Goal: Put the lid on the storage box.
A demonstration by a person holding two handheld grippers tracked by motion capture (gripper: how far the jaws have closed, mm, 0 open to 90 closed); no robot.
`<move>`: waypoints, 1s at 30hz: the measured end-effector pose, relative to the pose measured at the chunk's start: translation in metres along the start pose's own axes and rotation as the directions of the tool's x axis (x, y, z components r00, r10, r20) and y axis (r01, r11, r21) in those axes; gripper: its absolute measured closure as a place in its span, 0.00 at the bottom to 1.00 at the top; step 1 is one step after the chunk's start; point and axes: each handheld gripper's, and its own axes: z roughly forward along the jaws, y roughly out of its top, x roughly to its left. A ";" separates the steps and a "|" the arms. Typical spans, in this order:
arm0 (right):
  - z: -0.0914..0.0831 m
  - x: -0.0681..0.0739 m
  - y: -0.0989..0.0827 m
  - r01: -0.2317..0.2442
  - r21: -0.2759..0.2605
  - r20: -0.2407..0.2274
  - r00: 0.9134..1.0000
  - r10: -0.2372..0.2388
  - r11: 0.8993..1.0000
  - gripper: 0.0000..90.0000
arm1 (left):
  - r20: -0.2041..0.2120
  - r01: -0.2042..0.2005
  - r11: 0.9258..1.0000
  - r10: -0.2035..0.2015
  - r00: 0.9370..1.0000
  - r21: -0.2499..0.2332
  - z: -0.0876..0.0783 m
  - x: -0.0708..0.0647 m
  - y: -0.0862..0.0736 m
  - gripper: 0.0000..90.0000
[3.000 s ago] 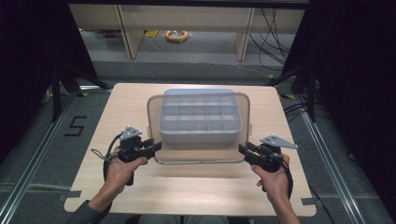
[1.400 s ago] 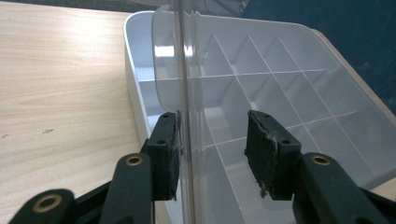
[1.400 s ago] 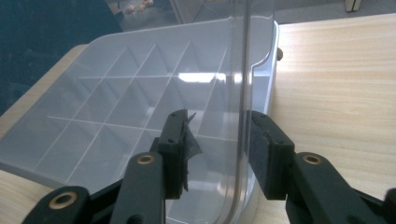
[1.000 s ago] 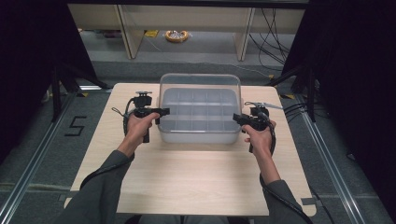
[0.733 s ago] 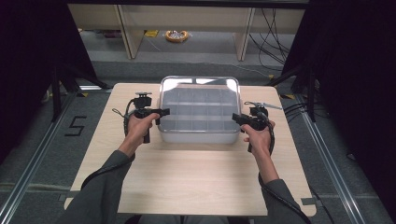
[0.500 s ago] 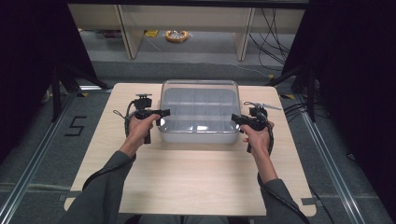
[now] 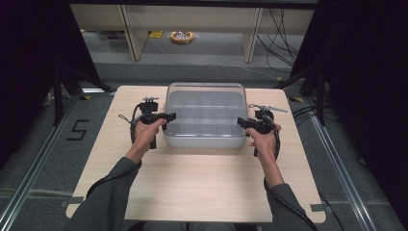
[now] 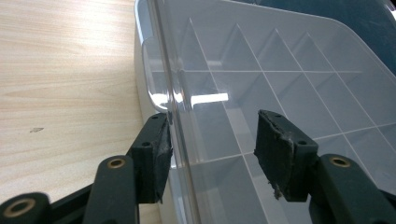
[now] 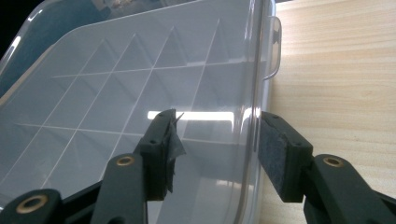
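Jaws straddle the unlabelled clear box [image 7: 206,114]; floor marking [image 7: 77,130] reads "5".

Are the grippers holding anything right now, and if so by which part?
Nothing is gripped. Both grippers' jaws have just been opening and straddle the clear lid of the compartment box, one at each side edge, pads not pressing.

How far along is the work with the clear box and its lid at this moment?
Done: the lid lies flat on the divided box, which stands on the table.
In hand: the left gripper and right gripper straddle the lid's side edges; their fingers have just been opening and are not clamped on it.
Left: probably to draw both grippers away. Whether the lid is snapped shut, I cannot tell.
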 end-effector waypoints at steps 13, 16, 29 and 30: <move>0.001 0.005 0.002 0.007 0.017 0.001 1.000 -0.007 1.000 0.50 | -0.030 -0.045 0.999 0.045 0.999 0.015 0.002 0.001 -0.008 0.51; 0.001 0.002 0.002 0.025 0.016 -0.002 1.000 -0.025 1.000 0.51 | -0.025 -0.039 0.999 0.039 0.999 0.015 0.001 0.001 -0.008 0.52; -0.009 -0.003 0.001 0.128 0.042 0.043 0.991 -0.129 0.991 0.52 | 0.003 -0.051 0.998 0.051 0.999 0.045 -0.003 0.005 -0.012 0.52; -0.010 -0.005 0.001 0.100 0.044 0.015 0.995 -0.101 0.994 0.53 | 0.001 -0.043 0.998 0.043 0.999 0.037 -0.002 0.006 -0.012 0.51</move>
